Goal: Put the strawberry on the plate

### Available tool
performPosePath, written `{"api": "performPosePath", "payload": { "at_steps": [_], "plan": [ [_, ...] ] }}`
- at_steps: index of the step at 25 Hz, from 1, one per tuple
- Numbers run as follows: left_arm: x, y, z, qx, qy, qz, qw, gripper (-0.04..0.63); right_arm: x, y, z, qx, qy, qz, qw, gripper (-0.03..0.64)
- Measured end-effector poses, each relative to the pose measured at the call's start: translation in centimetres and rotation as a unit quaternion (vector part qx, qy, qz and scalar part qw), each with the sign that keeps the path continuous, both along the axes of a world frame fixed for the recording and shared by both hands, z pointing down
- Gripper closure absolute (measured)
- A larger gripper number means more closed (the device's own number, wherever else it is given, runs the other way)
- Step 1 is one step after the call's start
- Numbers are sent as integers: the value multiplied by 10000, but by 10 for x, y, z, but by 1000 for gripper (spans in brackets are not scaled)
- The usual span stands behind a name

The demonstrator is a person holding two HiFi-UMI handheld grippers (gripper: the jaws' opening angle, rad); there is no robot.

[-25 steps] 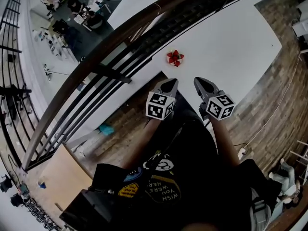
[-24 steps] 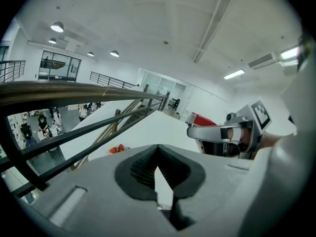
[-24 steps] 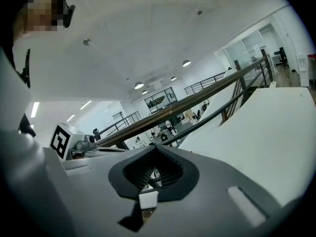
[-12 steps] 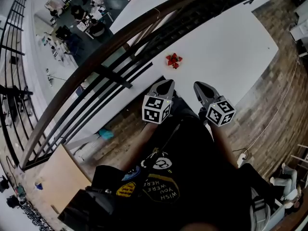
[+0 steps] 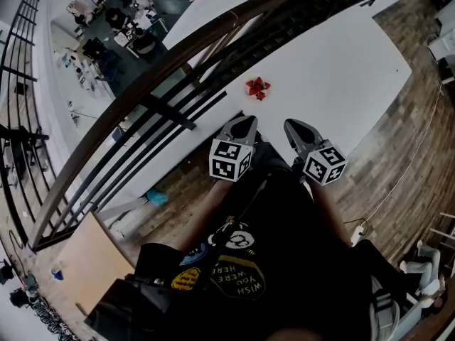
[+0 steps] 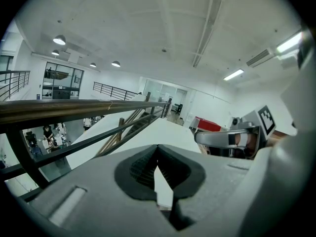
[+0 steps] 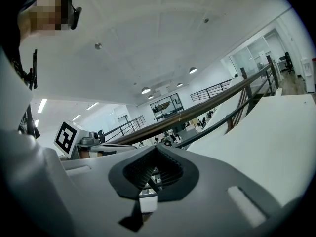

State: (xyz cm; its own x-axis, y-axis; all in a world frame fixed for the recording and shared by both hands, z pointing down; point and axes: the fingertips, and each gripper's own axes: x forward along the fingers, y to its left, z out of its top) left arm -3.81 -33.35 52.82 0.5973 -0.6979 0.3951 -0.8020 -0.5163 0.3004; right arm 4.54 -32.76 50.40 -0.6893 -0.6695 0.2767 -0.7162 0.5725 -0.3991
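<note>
A small red strawberry [image 5: 257, 87] with green leaves lies on the long white table [image 5: 334, 69], near its left edge. Both grippers hover side by side over the table's near end, a short way from the fruit. The left gripper [image 5: 242, 128] is shut and empty; its own view shows its closed jaws [image 6: 158, 149] over the white tabletop, with the right gripper [image 6: 232, 138] beside it. The right gripper [image 5: 297, 130] is likewise shut with nothing in it [image 7: 157, 152]. The strawberry is hidden in both gripper views. No plate shows in any view.
A dark railing with a wooden handrail [image 5: 178, 62] runs diagonally along the table's left side, above a lower floor with desks and people [image 5: 106, 20]. Brick-patterned flooring [image 5: 398, 155] lies to the right. A wooden panel [image 5: 92, 261] stands at lower left.
Both grippers have drifted slightly left in the head view, most of it in the first half second. Their jaws stay shut, and the strawberry has not moved.
</note>
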Motion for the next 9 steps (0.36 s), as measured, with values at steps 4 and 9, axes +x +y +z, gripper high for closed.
{"api": "performPosePath", "payload": {
  "at_steps": [4,9],
  "plan": [
    [9,-6,-3,-8,15,16,10000,594,9,-7,-1,-47,-4,-14,10000,614],
    [7,-5,0,-44,28,-9,10000,594,8,-9,1,-68,-31,-44,10000,614]
  ]
}}
